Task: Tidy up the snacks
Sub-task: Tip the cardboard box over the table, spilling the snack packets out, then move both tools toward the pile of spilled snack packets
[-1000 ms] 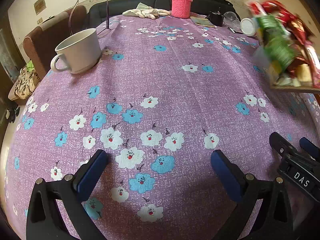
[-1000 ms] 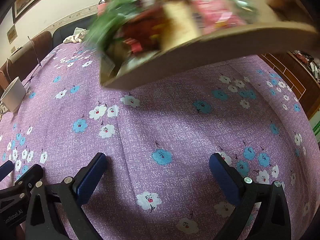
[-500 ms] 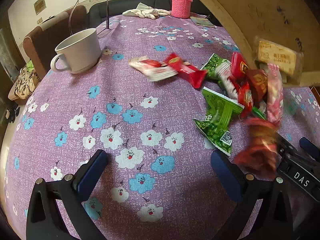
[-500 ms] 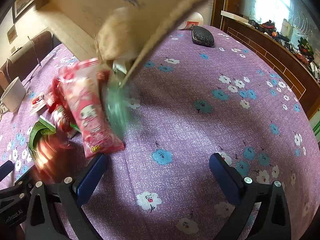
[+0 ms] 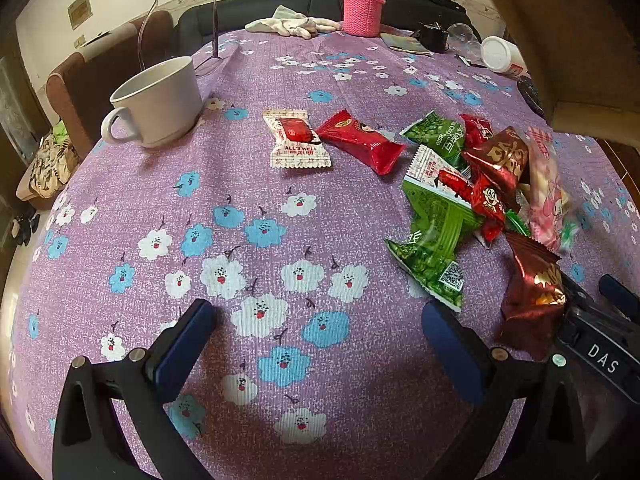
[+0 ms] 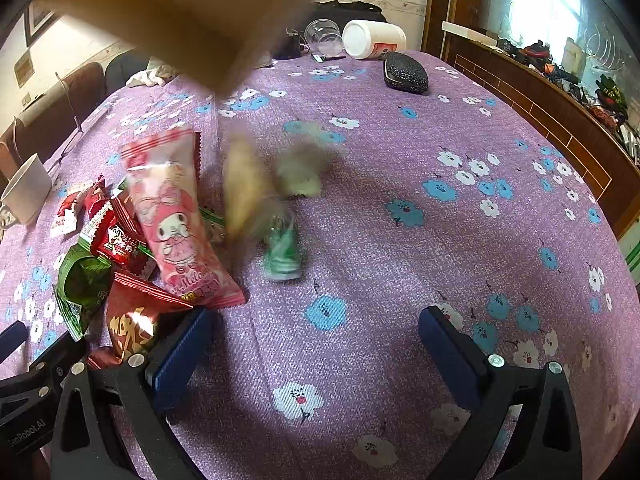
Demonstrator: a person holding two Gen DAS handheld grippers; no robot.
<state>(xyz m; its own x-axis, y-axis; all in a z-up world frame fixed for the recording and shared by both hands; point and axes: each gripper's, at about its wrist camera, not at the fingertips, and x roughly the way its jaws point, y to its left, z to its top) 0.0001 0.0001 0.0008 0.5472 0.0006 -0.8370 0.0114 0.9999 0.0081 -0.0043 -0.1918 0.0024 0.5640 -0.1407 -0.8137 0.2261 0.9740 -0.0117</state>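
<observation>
Hovering low, both gaping grippers, left gripper [image 5: 316,340] and right gripper [image 6: 314,338], flank snacks [image 5: 460,184].

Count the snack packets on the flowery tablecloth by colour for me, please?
White-and-red packets: 2
Bright red packets: 3
Dark red packets: 2
Green packets: 2
Pink packet: 1
Total: 10 clearly seen; the blurred ones in the right wrist view are left out.

blurred falling snacks [image 6: 256,184], cardboard box [image 6: 192,12] cut off
</observation>
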